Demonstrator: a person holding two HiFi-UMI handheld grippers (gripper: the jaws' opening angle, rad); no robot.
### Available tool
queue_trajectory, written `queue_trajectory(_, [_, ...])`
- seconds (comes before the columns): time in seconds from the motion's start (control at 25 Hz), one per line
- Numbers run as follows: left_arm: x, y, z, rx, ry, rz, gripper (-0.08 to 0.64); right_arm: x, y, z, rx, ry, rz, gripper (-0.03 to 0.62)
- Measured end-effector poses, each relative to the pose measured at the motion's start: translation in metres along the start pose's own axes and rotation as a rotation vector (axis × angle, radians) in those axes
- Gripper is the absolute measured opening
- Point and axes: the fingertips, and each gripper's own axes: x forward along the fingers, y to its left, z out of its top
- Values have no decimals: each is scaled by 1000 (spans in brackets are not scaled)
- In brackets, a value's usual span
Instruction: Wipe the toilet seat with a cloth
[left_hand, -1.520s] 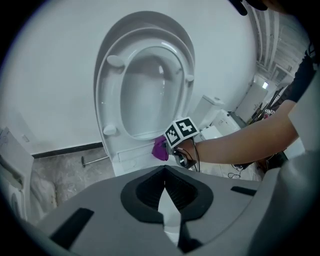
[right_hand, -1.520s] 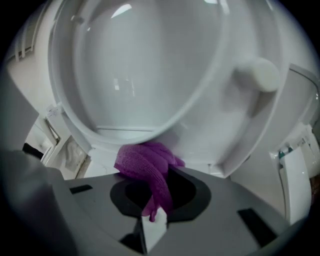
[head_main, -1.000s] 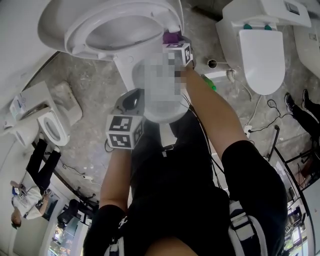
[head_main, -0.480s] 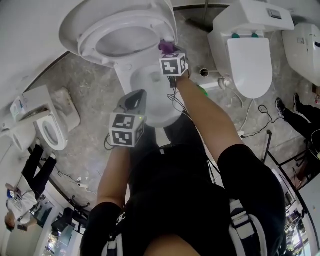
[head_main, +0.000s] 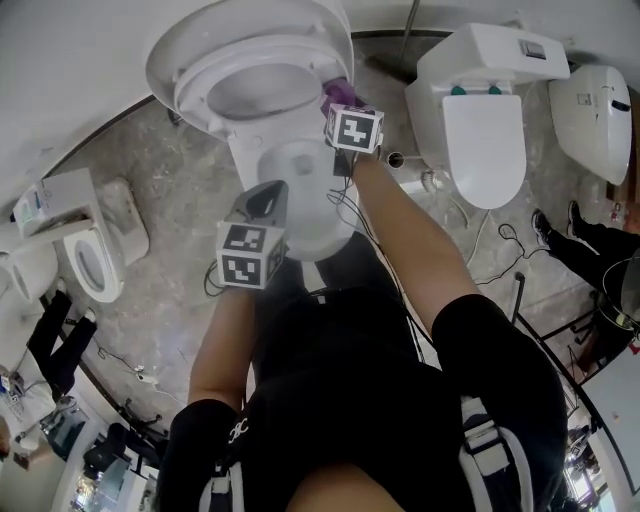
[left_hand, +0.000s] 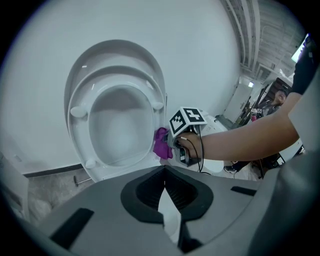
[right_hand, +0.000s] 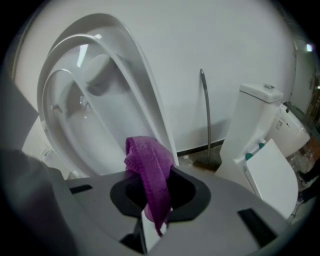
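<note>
The white toilet seat stands raised against its lid, above the bowl. My right gripper is shut on a purple cloth, and the cloth rests against the seat's right edge near the hinge. The left gripper view shows the same cloth beside the seat rim. My left gripper hangs over the bowl, shut, with nothing between its jaws.
A second toilet stands to the right, with a third beyond it. Another toilet lies at the left. Cables trail over the stone floor. A brush handle leans on the wall. People stand at both edges.
The head view has swung, so the toilet sits further right in the picture. My right gripper keeps the cloth at the seat's right edge. The left gripper has barely moved.
</note>
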Motion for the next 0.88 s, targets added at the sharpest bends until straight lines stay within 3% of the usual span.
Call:
queue_trajectory(0.4, [-19, 19, 4, -17, -26, 20, -6, 15, 11, 8, -23, 73, -26, 60])
queue_trajectory(0.88, [-58, 27, 32, 57, -53, -39, -6, -52, 44, 72, -92, -74, -16, 60])
